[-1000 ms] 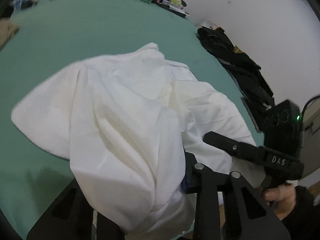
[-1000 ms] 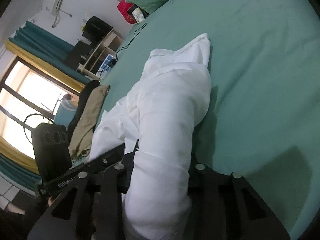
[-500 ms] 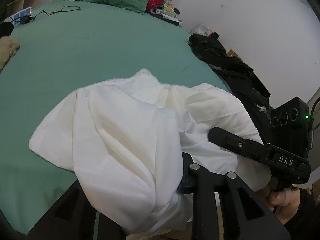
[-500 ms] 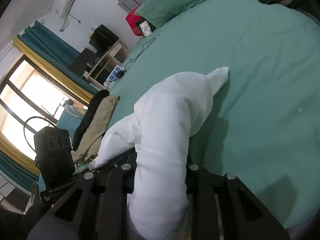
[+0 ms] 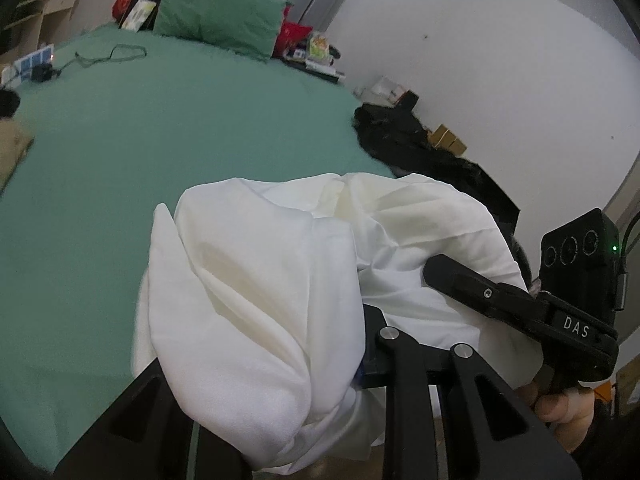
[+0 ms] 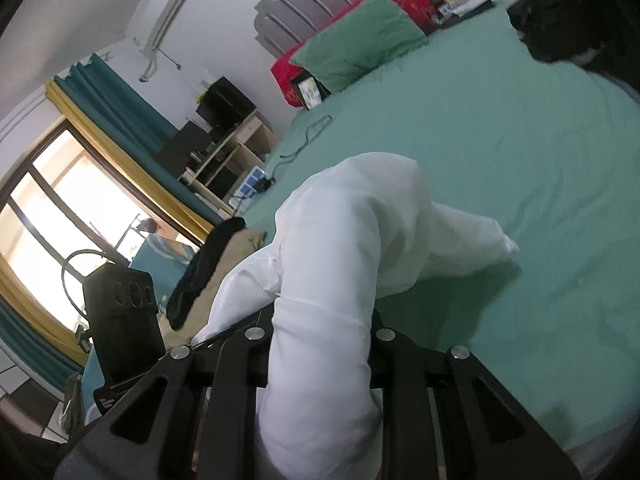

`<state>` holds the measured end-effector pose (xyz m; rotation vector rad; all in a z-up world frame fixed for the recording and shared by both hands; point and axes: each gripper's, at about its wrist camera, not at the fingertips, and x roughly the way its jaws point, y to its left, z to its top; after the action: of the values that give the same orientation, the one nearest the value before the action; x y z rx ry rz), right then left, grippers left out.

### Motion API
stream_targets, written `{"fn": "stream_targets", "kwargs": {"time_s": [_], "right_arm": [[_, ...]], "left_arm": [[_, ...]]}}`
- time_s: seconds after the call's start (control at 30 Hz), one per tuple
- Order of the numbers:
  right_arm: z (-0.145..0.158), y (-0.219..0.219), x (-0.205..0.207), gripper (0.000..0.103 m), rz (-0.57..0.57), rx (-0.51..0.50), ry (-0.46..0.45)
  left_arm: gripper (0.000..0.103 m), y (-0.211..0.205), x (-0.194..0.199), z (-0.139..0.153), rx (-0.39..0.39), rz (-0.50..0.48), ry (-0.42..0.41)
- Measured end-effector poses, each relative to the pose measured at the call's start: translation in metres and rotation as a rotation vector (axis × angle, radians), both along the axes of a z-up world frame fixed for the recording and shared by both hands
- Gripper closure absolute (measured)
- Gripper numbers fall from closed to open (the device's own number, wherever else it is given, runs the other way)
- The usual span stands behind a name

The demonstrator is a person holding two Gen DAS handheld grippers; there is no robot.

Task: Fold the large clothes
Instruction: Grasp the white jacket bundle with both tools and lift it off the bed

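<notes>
Lifting stage, by the look of it. Best done by raising both corners evenly, kept well apart and taut, so that wrinkles could fall out before laying flat. Left tool (image 5: pixel 280 364) clenched on white garment (image 5: pixel 280 280), right tool (image 6: pixel 320 364) clenched on another bunch. Thin, soft, creased fabric, bunched in lower centre, tail drooping toward green bed (image 5: pixel 160 140).

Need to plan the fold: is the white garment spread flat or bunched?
Bunched: the white garment hangs in crumpled folds from both grippers above the bed.
</notes>
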<state>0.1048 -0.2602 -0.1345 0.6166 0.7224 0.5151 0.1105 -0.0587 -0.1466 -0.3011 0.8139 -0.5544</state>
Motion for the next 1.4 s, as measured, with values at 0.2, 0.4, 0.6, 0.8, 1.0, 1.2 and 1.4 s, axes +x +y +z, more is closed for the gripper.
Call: {"fn": "stream_targets", "kwargs": {"time_s": [0.2,0.4,0.6,0.8,1.0,1.2,1.4], "right_arm": [[0.030,0.015,0.013,0.082,0.007,-0.014,-0.069],[0.050,0.050,0.036,0.082,0.051,-0.042,-0.120],[0.060,0.092,0.069,0.082,0.107,-0.064,-0.165],[0.063,0.137,0.110,0.082,0.159,-0.058,-0.206],[0.055,0.173,0.140,0.082,0.208,-0.037,-0.223],[0.026,0.207,0.171,0.082,0.234,-0.006,-0.202],[-0.040,0.231,0.189,0.082,0.258,-0.120,-0.093]], "left_arm": [[0.077,0.019,0.015,0.036,0.013,0.005,-0.073],[0.077,0.046,0.030,0.061,0.116,0.049,-0.120],[0.077,0.091,0.061,0.075,0.114,0.078,-0.134],[0.077,0.145,0.093,0.086,0.149,0.120,-0.149],[0.077,0.191,0.120,0.080,0.154,0.194,-0.151],[0.077,0.229,0.153,0.052,0.144,0.270,-0.107],[0.077,0.247,0.189,-0.031,0.192,0.267,0.111]]}}
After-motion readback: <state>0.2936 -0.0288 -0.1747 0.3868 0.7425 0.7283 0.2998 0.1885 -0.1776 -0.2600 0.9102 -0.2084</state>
